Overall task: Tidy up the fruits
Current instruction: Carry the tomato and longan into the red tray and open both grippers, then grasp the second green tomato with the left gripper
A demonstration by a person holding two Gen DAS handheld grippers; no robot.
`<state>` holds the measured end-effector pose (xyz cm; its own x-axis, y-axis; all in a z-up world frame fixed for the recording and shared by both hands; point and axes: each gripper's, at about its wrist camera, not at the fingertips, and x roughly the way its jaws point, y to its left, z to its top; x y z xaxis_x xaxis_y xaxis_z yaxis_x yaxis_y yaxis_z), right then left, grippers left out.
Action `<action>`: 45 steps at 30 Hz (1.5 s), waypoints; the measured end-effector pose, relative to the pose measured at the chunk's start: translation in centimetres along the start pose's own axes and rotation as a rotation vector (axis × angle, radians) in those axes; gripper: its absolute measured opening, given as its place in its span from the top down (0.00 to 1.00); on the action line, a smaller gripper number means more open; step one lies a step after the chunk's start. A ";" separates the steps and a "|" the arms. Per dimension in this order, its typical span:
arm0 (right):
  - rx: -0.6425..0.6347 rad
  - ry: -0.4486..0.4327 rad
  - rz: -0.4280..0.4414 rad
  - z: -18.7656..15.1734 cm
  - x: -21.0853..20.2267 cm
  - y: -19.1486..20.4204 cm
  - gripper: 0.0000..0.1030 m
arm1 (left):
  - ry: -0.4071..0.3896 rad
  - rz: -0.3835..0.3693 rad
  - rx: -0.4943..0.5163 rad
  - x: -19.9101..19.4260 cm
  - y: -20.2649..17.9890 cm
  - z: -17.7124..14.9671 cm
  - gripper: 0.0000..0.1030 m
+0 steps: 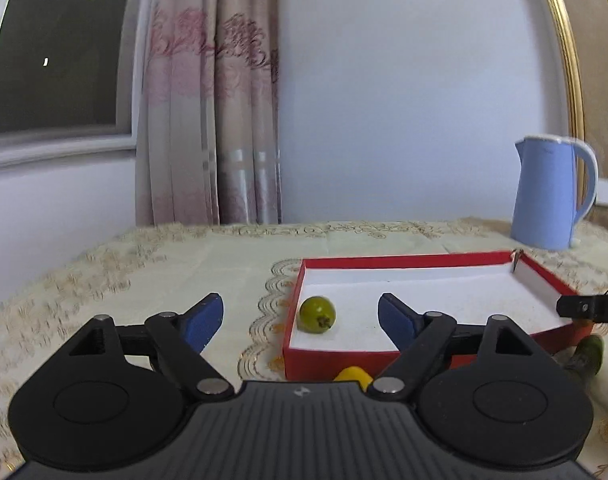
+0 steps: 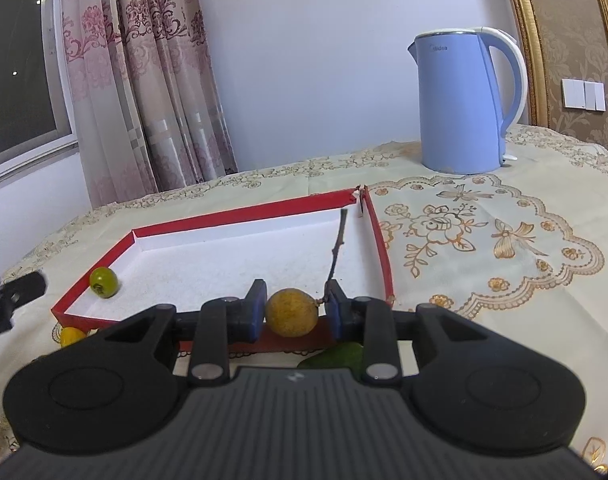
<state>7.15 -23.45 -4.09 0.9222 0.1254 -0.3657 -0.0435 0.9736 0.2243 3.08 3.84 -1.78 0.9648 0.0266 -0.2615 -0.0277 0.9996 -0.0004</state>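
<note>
Right gripper (image 2: pixel 291 312) fingers clamp a round, matte yellow fruit (image 2: pixel 291 312) with woody twig, over the red cardboard tray's (image 2: pixel 239 213) near wall. Left gripper (image 1: pixel 300 318) spread wide, empty; smooth green fruit (image 1: pixel 317 314) inside tray's near-left corner.

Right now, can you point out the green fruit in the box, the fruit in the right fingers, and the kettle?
green fruit (image 1: pixel 317 314): left wrist view, middle of its skin.
yellow fruit (image 2: pixel 291 312): right wrist view, centre of its front, between the fingers.
blue kettle (image 2: pixel 458 108): right wrist view, middle of its body.
</note>
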 end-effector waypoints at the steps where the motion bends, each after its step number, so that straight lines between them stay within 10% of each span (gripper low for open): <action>1: -0.005 -0.001 -0.004 0.0 0.0 0.1 0.71 | 0.011 -0.018 -0.035 0.2 0.6 0.1 0.17; 26: -0.164 0.208 -0.106 5.0 12.1 4.3 0.68 | 0.111 -0.047 -0.161 1.9 2.6 -0.5 0.17; 45: 0.208 -0.020 -0.193 1.6 1.0 -5.7 0.42 | 0.132 -0.078 -0.146 1.3 2.9 -0.6 0.17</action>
<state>8.94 -29.15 -4.31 0.9132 -0.0638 -0.4024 0.2110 0.9189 0.3333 4.08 6.74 -2.64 0.9232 -0.0615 -0.3793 -0.0014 0.9866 -0.1633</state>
